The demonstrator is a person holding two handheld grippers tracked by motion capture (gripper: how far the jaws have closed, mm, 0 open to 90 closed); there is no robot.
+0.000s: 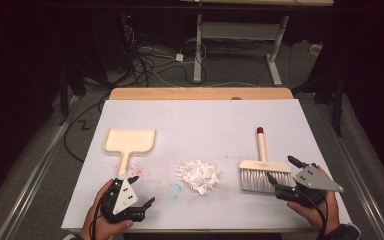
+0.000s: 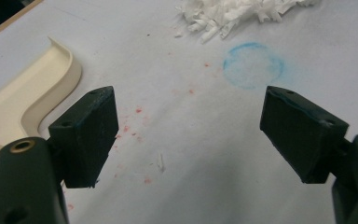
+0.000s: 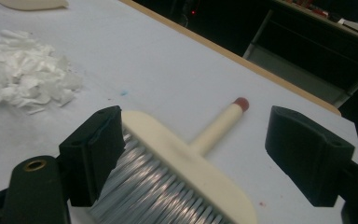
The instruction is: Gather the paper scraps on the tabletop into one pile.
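Your right claw (image 3: 193, 154) stands wide, the brush (image 3: 186, 172) between its jaws unpressed; the right gripper view cuts off the bristles. Your left claw (image 2: 189, 135) stands wide over bare worktop (image 2: 205, 154), dustpan (image 2: 23, 100) beside it. The high view adds the paper scraps (image 1: 198, 174) between both claws.

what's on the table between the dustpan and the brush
A heap of white paper scraps lies between the dustpan and the brush, seen in the high view.

I see the table (image 1: 200, 120) evenly lit, surroundings dark; brush (image 3: 177, 182) between my right fingers blurs.
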